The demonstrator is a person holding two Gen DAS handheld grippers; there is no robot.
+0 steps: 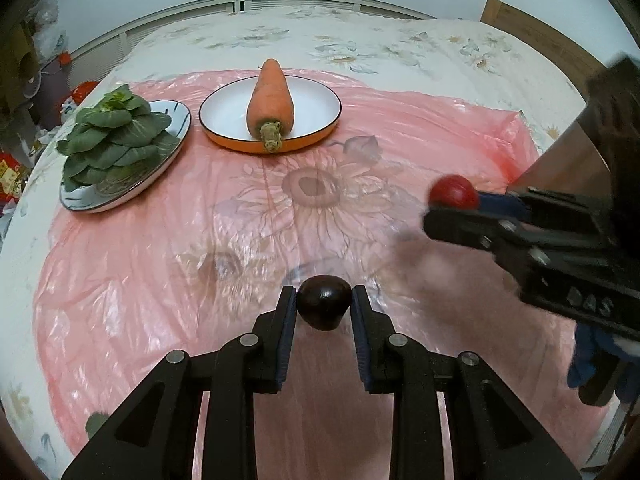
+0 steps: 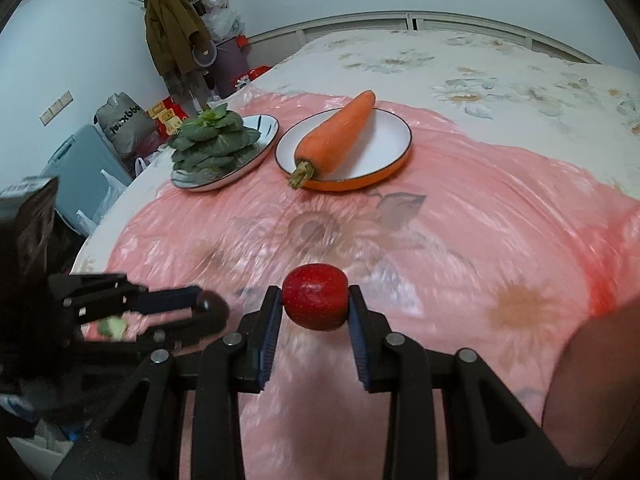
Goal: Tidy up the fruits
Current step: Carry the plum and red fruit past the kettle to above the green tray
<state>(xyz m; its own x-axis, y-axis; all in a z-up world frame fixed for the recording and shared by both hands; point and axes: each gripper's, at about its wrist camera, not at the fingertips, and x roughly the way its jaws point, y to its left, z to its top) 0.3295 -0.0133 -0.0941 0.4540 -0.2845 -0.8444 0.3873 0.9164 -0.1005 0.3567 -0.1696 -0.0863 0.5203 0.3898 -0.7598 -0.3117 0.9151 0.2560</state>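
Observation:
My left gripper (image 1: 324, 304) is shut on a small dark, nearly black fruit (image 1: 323, 307), held above the pink plastic sheet (image 1: 160, 264). My right gripper (image 2: 315, 303) is shut on a red fruit (image 2: 315, 302), also lifted off the sheet. In the left wrist view the right gripper (image 1: 444, 210) shows at the right edge with the red fruit (image 1: 454, 192) at its tip. Seen from the right wrist, the left gripper (image 2: 200, 312) sits at lower left with the dark fruit (image 2: 214, 310). Far across the sheet, a big carrot (image 1: 270, 100) lies on an orange-rimmed white plate (image 1: 316, 108).
A plate of leafy greens (image 1: 116, 140) stands left of the carrot plate. The pink sheet covers a flower-patterned bed cover (image 1: 400, 44). Beyond the left edge are bags, boxes and a hanging coat (image 2: 168, 36). A person's forearm (image 2: 592, 380) shows at lower right.

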